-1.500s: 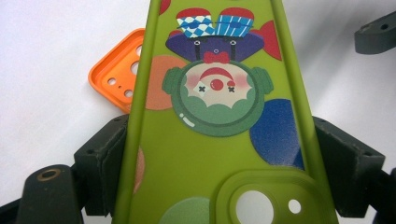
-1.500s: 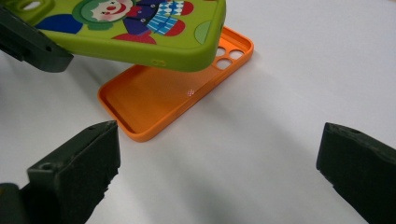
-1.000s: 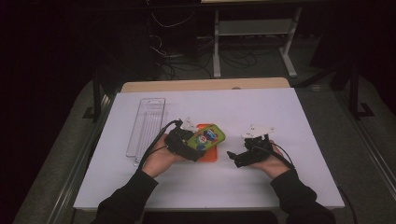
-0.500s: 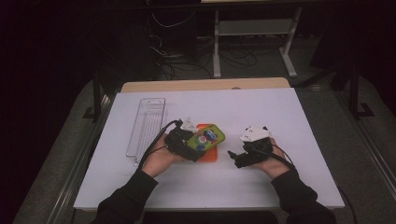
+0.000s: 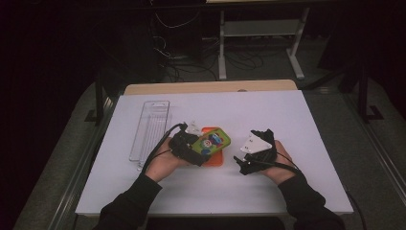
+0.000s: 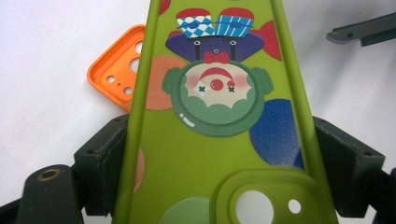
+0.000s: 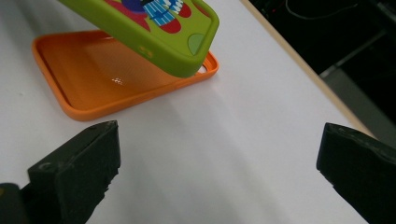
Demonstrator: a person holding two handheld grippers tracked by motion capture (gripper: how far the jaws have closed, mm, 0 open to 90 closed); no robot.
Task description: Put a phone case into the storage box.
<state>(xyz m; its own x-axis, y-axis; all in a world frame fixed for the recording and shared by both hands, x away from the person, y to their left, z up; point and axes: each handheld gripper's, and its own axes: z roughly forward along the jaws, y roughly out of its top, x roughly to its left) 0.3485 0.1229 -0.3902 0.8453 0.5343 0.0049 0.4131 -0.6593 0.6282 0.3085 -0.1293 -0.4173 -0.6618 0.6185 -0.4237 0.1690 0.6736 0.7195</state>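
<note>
left gripper (image 5: 203, 148): pinching green phone case (image 5: 214, 141) by its long edges, lifted over orange phone case (image 5: 216, 159) lying on counter (image 5: 287, 115) | right gripper (image 5: 243, 163): spread, holding nothing, just right of both cases | clear tray (image 5: 149, 125): far left

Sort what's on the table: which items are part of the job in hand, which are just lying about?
In the job:
- green phone case, clamped between the left gripper jaws, lifted above the orange one
- orange phone case, lying open side up on the table
- right gripper, jaws open, holding nothing, near both cases

Lying about:
- clear plastic tray, far left of the cases, untouched
</note>
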